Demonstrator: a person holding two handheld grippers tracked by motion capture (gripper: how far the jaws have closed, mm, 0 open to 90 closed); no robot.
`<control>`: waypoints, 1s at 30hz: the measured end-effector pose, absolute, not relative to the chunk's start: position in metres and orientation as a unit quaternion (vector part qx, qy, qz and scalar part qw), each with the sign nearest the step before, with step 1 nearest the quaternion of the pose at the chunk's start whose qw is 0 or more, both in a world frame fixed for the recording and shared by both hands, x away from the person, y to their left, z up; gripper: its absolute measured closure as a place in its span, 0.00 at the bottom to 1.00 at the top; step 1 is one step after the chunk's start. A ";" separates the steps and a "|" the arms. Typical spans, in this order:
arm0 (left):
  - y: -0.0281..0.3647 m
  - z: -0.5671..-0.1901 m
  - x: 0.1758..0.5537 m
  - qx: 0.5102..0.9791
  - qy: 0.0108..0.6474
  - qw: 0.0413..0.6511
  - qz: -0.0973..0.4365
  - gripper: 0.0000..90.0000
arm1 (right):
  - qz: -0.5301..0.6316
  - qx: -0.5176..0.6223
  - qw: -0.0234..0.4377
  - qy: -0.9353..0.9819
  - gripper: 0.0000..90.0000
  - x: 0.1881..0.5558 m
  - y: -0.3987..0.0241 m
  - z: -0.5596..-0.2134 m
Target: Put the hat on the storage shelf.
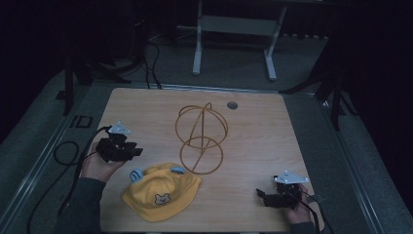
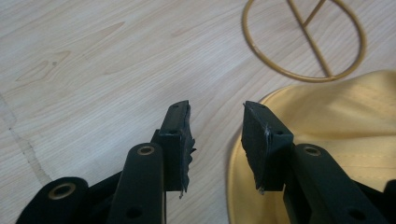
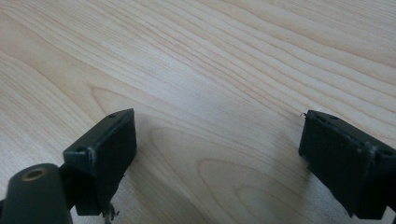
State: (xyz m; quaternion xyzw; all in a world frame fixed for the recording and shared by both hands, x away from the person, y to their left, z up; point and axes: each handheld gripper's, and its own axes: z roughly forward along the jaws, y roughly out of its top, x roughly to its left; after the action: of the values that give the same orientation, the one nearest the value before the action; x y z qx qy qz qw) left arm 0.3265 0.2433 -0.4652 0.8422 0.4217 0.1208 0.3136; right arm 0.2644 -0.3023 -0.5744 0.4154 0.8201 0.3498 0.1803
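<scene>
Both grippers' jaws stand spread, empty, near a yellow bear-face hat [image 1: 160, 193] with blue ears.

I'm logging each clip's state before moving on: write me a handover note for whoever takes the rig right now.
Left claw: open, nothing between its jaws, held above the table just left of the yellow hat.
Right claw: open wide, empty, low over bare wood at the table's near right corner.
Things: the hat lies flat at the near edge, bear patch facing up. The gold wire stand sits upright mid-table, just behind the hat, with nothing on it.
Done: nothing visible yet; the hat is not gripped.
Left: probably grasp the hat and set it on the stand.
</scene>
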 end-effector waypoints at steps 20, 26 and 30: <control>0.230 -0.438 0.315 0.873 0.376 0.302 0.074 0.67 | 0.350 0.415 0.181 0.820 0.12 0.264 -0.302 -0.574; 0.226 -0.432 0.312 0.880 0.361 0.304 0.064 0.67 | 0.350 0.415 0.181 0.820 0.12 0.264 -0.302 -0.574; 0.222 -0.429 0.310 0.887 0.345 0.304 0.052 0.67 | 0.350 0.415 0.181 0.820 0.12 0.264 -0.302 -0.574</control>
State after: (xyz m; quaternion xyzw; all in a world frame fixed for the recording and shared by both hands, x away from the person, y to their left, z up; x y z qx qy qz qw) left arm 0.3102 0.2218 -0.4291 0.8865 0.3449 0.0525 0.3039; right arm 0.2645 -0.3023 -0.5745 0.4145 0.8203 0.3499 0.1811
